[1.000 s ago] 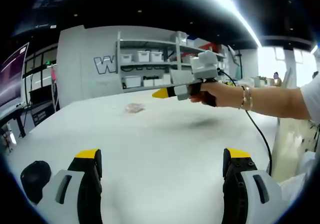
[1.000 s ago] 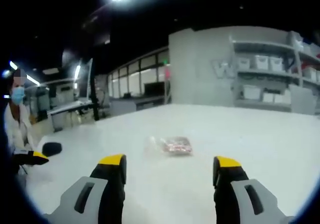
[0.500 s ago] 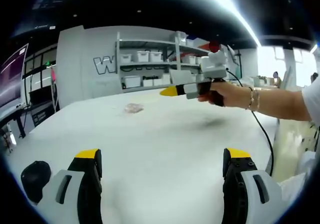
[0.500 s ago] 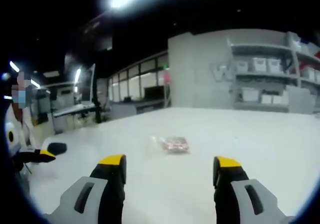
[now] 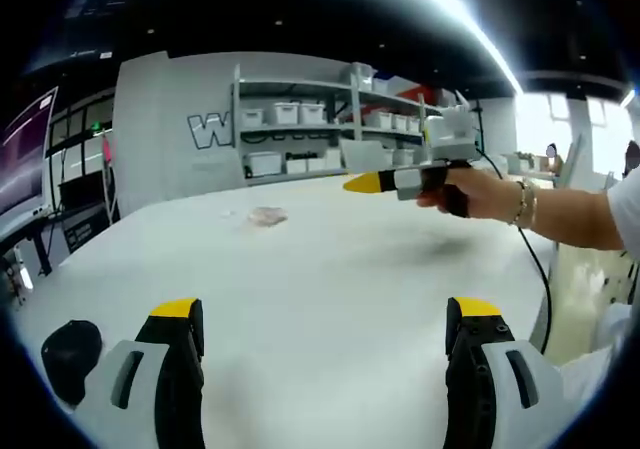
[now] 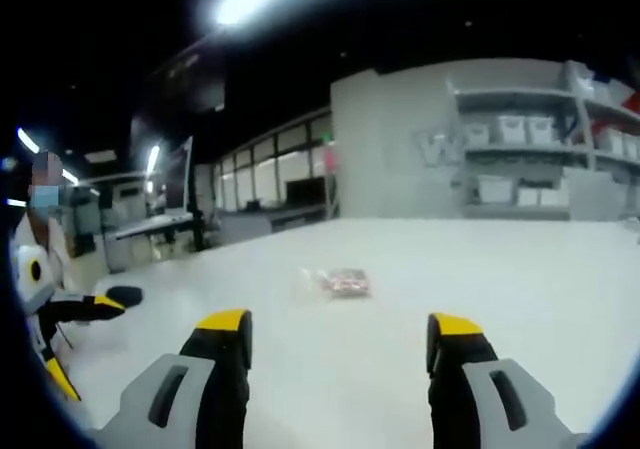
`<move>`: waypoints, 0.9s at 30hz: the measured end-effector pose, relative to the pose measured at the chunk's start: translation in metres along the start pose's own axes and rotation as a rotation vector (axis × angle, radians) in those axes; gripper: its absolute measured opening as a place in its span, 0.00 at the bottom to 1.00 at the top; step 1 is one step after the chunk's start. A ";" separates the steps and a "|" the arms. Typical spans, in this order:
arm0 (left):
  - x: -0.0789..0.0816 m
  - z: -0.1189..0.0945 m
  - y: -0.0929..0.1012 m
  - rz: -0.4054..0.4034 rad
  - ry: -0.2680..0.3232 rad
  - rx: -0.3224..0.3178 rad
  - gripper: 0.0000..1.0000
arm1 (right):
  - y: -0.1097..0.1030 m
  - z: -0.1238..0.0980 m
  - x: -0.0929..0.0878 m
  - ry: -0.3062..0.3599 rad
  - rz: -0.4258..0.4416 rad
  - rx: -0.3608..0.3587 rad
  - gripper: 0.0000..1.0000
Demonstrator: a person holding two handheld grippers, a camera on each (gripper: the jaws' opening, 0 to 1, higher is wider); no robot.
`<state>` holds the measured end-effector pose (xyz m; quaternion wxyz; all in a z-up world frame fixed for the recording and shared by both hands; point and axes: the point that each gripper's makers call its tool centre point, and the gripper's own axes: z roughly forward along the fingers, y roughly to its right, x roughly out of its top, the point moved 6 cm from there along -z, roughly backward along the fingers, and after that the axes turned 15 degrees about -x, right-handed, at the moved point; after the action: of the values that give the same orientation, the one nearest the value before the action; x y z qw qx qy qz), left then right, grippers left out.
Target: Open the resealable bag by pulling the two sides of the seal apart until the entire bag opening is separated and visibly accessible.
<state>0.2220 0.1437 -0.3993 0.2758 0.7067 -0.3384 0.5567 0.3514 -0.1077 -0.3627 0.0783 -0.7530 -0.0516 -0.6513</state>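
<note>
Resealable bag (image 6: 340,283) lying far on the white table (image 5: 330,299), left hand-held gripper (image 5: 325,319) spread and empty, right hand-held gripper (image 6: 338,331) spread, well apart from the bag

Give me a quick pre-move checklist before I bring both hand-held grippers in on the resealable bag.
1. Bag located: ok. The resealable bag lies flat on the white table, ahead of the right hand-held gripper.
2. Right jaws ready: ok. They stand wide apart with nothing between them.
3. Left jaws ready: ok. The left hand-held gripper is open and holds nothing.
4. Contact with bag: not ok. Neither gripper touches it; both are well short of it.
5. Seal state and which edge carries it: cannot tell. The bag is too small and blurred.
6. Path to the bag: ok. Bare tabletop lies between the right jaws and the bag; a dark object sits off by the left gripper.
</note>
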 end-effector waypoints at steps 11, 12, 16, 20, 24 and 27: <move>0.000 0.001 0.003 0.001 0.001 -0.002 1.00 | 0.011 -0.023 0.000 0.016 0.019 -0.012 0.71; 0.000 0.001 0.003 0.002 0.002 -0.002 1.00 | 0.012 -0.025 0.001 0.019 0.020 -0.012 0.71; -0.001 0.000 0.004 0.002 0.004 0.001 1.00 | 0.012 -0.042 -0.003 0.025 0.019 -0.014 0.71; -0.002 -0.001 0.003 0.001 0.002 0.003 1.00 | 0.013 -0.049 -0.003 0.032 0.026 -0.016 0.71; -0.001 -0.001 0.004 0.002 0.004 0.003 1.00 | 0.015 -0.054 -0.002 0.038 0.025 -0.017 0.71; -0.001 -0.002 0.003 0.002 0.005 0.004 1.00 | 0.016 -0.061 0.000 0.048 0.023 -0.016 0.71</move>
<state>0.2181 0.1432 -0.3995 0.2746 0.7054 -0.3373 0.5596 0.2953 -0.1352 -0.3549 0.0812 -0.7383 -0.0360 -0.6686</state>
